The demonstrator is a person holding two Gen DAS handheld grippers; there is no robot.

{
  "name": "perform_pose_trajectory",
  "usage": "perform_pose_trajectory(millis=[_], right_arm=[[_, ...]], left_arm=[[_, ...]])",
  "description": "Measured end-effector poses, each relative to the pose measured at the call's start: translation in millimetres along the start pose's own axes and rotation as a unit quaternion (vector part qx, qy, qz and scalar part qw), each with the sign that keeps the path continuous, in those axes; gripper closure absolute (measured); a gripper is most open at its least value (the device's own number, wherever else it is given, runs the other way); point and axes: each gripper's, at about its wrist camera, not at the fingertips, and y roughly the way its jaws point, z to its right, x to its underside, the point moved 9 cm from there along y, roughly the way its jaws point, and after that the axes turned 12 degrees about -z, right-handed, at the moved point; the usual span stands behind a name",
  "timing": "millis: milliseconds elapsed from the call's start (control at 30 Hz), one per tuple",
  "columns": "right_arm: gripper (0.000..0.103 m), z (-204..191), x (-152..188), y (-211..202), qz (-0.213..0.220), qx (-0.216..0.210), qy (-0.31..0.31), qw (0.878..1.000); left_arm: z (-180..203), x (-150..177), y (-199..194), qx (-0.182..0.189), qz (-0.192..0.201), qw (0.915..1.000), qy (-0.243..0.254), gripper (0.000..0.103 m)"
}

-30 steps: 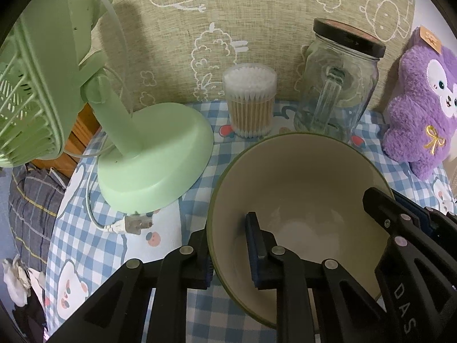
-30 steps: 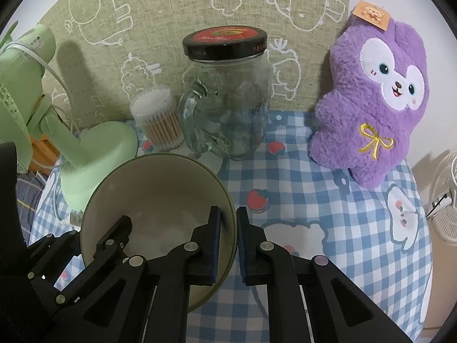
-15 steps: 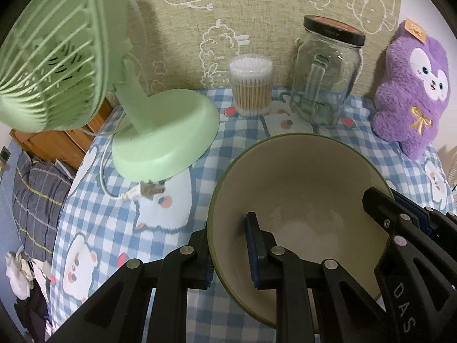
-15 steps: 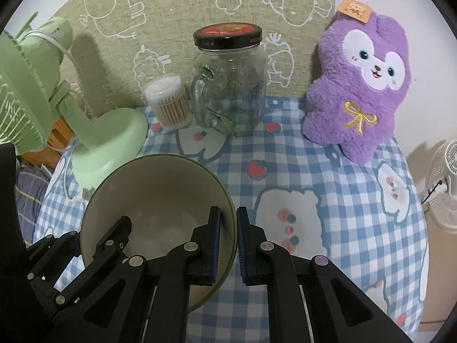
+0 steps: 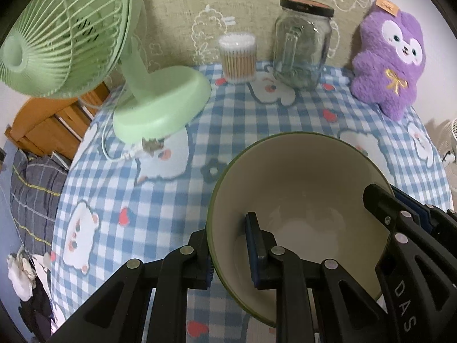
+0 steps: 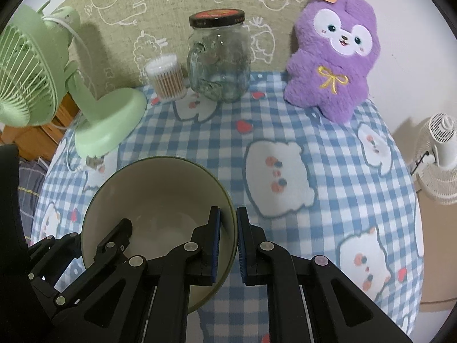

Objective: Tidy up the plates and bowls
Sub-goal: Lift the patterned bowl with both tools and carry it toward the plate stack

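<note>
A large bowl (image 5: 300, 188), cream inside with a dark green rim, hangs over the blue checked tablecloth (image 5: 160, 200). My left gripper (image 5: 228, 240) is shut on the bowl's left rim, one finger outside and one inside. My right gripper (image 6: 228, 220) is shut on the opposite rim of the same bowl (image 6: 160, 191). In the left wrist view the right gripper's fingers (image 5: 382, 208) show at the bowl's right edge. In the right wrist view the left gripper's fingers (image 6: 114, 237) reach in at the bowl's left edge. The bowl holds nothing.
At the back of the table stand a green desk fan (image 5: 160, 100), a tub of cotton swabs (image 5: 238, 57), a lidded glass jar (image 5: 302, 45) and a purple plush toy (image 5: 391, 57). A white fan (image 6: 440, 148) stands beyond the table's right edge.
Both grippers have drawn back from the wall with the bowl held between them. The fan, jar and plush now look farther off and more tablecloth shows ahead of the bowl.
</note>
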Motion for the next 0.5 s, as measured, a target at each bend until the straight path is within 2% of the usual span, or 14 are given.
perform_pose_trajectory(millis=[200,500], right_arm=[[0.089,-1,8,-3,0.001,0.001,0.007,1.000],[0.091,-3,12,-11,0.007,0.002,0.012,1.000]], left_arm=[[-1,12,1,0.007,-0.006,0.9999,-0.006,0.085],[-5,17,-6,-0.008,-0.008,0.9999,0.005,0.084]])
